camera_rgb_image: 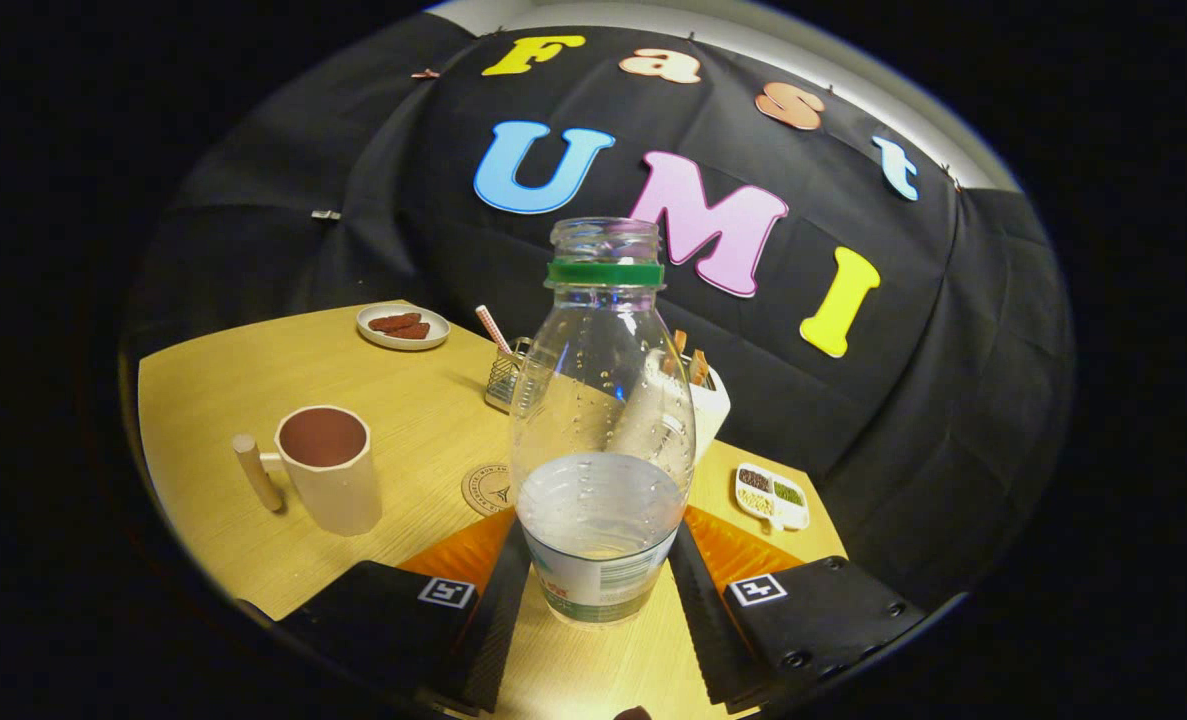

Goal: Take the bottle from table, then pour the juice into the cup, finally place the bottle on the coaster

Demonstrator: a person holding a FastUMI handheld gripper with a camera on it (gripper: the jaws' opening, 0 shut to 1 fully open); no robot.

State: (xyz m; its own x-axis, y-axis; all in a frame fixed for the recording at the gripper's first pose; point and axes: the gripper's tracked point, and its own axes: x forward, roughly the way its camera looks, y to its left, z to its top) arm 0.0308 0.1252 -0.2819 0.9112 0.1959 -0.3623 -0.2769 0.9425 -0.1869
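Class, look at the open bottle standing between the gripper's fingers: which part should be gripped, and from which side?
Grip the bottle on its straight lower body, at the label band, coming in level from the near side. It stands upright and uncapped, so a low side grip looks steadier than the narrow neck. The gripper fingers flank that band; whether they press on it is unclear.

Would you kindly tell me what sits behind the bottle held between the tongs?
Behind the bottle, gripped by the tongs, stand a wire basket and a white holder; a coaster peeks out beside it. The bottle covers their remaining parts.
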